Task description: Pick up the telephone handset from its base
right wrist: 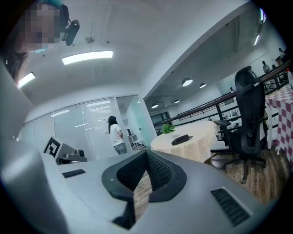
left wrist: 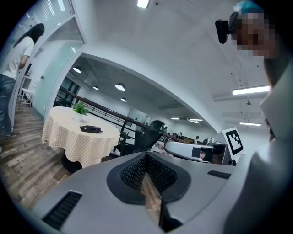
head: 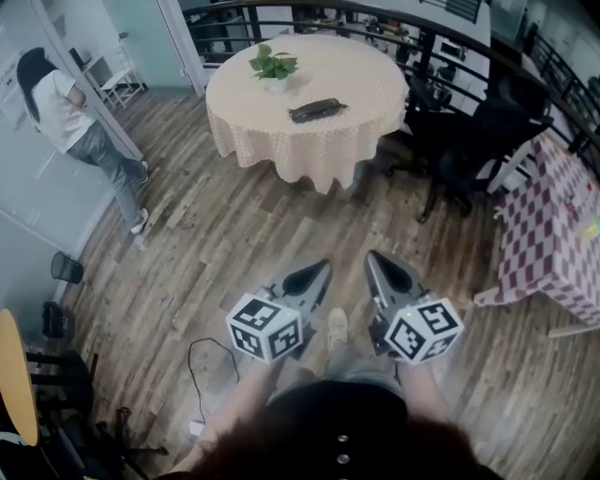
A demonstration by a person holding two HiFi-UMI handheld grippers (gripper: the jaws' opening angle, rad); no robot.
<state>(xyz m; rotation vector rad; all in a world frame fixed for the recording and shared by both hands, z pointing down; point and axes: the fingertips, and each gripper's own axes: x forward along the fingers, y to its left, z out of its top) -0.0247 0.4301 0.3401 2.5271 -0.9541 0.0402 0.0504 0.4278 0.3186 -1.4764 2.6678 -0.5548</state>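
- Telephone handset (head: pixel 317 110): it is in neither gripper. It lies far ahead of me on the round table (head: pixel 309 150), a flat dark shape (from here I can't separate handset from base).
- Nearest to me, the left gripper (head: pixel 324 265) and right gripper (head: pixel 374 256) are held side by side, close but apart, both pointing toward that table.
- The left gripper view shows its jaws brought together at the tip with nothing between them. The right gripper view shows the same, closed and empty.
- Their marker cubes (head: pixel 267 326) sit just in front of my hands, and the toe of a shoe (head: pixel 337 328) shows between them.
- A thin black cable (head: pixel 192 361) loops on the wooden floor (head: pixel 206 244) to my left.
- A stretch of bare boards lies between the gripper tips and the table's skirt.
- To my right stands a checked table (head: pixel 553 234). A black office chair (head: pixel 478 141) stands beyond it, beside the round table.
- On the pale cloth, a potted plant (head: pixel 273 66) stands just behind the phone, apart from it.
- Off to the left a person (head: pixel 70 117) in a white top faces a glass wall.
- A dark railing (head: pixel 309 14) runs behind the table.
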